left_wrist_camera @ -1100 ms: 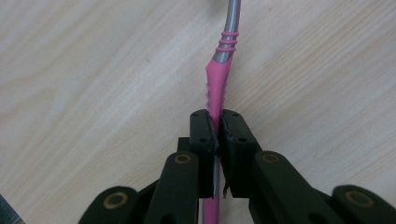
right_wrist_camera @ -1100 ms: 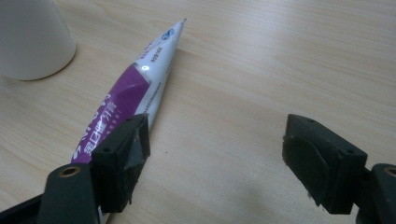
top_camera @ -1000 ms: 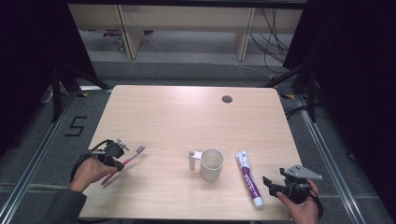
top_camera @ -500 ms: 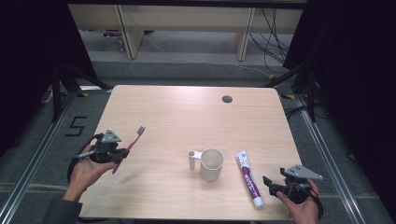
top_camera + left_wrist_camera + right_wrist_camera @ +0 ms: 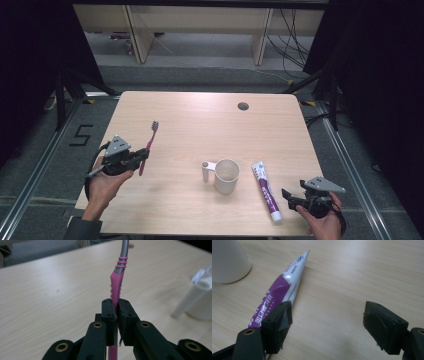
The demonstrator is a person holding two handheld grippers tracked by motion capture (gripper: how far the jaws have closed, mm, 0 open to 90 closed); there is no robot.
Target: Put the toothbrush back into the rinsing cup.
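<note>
At the left side of the tabletop, a pink toothbrush is clamped in the left claw, its bristle head pointing away toward the far edge. From the left gripper view, the jaws are pressed tight against the pink ribbed handle, which turns grey with pink rings farther up. A white cup with a side handle stands near the middle of the tabletop, well apart from the brush. Just to its right lies a toothpaste tube, white and purple, lengthwise toward the person. Its label carries white writing on the purple part, not readable. The right claw sits near the tube's near end with jaws spread wide and nothing between them; its one jaw stands just beside the tube.
</note>
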